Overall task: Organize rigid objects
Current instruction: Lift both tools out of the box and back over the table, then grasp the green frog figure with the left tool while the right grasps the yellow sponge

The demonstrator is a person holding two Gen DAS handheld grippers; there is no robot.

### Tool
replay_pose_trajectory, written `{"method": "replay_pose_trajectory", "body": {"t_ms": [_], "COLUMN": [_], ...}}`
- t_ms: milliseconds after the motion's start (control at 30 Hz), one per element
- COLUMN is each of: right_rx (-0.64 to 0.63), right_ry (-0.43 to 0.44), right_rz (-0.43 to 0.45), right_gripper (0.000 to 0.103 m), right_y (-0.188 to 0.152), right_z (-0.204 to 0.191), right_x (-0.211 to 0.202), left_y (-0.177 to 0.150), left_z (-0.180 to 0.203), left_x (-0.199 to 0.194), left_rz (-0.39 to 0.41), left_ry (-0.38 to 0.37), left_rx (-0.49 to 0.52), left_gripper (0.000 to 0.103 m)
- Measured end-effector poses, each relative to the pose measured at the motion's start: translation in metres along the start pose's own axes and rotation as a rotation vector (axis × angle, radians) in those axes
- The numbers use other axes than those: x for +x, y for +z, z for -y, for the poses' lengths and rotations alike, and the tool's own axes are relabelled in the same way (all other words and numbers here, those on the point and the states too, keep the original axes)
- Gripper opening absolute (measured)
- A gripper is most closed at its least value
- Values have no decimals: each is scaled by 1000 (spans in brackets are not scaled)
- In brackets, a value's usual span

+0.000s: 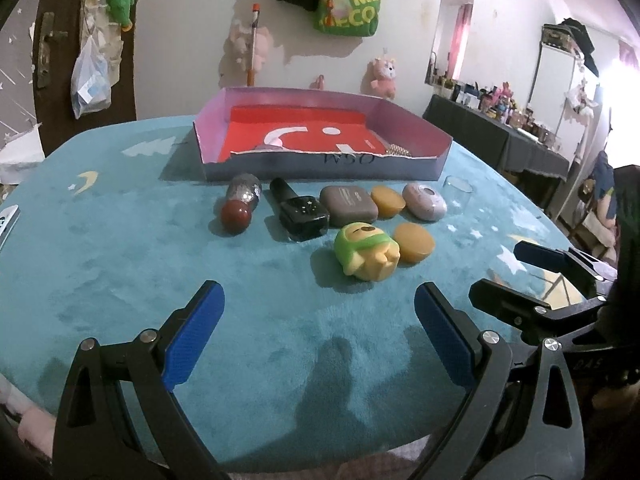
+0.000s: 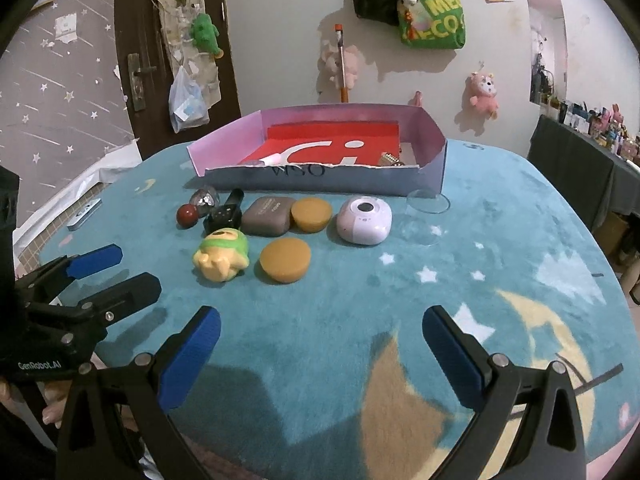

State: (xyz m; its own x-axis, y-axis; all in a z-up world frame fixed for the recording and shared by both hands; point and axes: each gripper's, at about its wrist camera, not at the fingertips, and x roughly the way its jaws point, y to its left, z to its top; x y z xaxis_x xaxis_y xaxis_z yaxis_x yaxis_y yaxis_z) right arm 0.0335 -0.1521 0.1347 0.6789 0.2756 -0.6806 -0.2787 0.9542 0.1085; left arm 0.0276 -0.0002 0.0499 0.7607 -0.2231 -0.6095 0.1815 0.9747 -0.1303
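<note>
Both grippers hover with fingers spread wide, holding nothing. Ahead of the left gripper [image 1: 320,344] lies the green-and-yellow toy [image 1: 366,254]; the round tan block [image 2: 285,260] sits ahead-left of the right gripper [image 2: 322,358]. Beyond both, the cardboard tray [image 1: 320,168] rests on the teal surface [image 1: 140,272].

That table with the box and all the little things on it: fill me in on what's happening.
A person holds a hand-held gripper in each hand over a teal tablecloth. The left hand-held gripper and the right hand-held gripper are both open and hold nothing. In front of the shallow cardboard box lie small items, untouched: a green and yellow toy, two tan discs, a grey case, a white round gadget and a red ball. Sorting has not visibly started.
</note>
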Motion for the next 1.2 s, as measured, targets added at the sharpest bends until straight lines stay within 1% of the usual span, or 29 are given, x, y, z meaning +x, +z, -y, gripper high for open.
{"method": "replay_pose_trajectory", "body": {"t_ms": [133, 267, 433, 567, 667, 833, 900, 967, 1033, 1200], "right_rx": [-15, -52, -83, -105, -123, -137, -134, -128, -113, -107], "right_ry": [16, 24, 57, 78, 85, 88, 93, 99, 117, 129], "right_rz": [-22, -38, -68, -106, -121, -140, -145, -151, -157, -158], "right_gripper": [103, 100, 98, 93, 90, 88, 88, 88, 88, 88], "right_y": [3, 8, 18, 25, 29, 34, 36, 36, 37, 37], "right_z": [3, 2, 5, 5, 5, 8, 10, 13, 16, 16], "right_x": [9, 18, 29, 40, 45, 51, 53, 54, 55, 55], "left_y": [5, 12, 22, 28, 33, 39, 39, 36, 32, 28], "left_z": [0, 0, 3, 7, 10, 10, 9, 7, 2, -16], "left_x": [6, 13, 26, 35, 41, 50, 54, 59, 60, 52], "left_rz": [-19, -41, -77, -99, -110, -138, -154, -179, -192, -194], "left_ry": [-18, -40, -58, -74, -77, -93, -88, -57, -51, -20], "left_rx": [5, 14, 31, 52, 71, 80, 89, 111, 118, 110], "left_gripper": [97, 97, 97, 97, 95, 94, 94, 94, 94, 94]}}
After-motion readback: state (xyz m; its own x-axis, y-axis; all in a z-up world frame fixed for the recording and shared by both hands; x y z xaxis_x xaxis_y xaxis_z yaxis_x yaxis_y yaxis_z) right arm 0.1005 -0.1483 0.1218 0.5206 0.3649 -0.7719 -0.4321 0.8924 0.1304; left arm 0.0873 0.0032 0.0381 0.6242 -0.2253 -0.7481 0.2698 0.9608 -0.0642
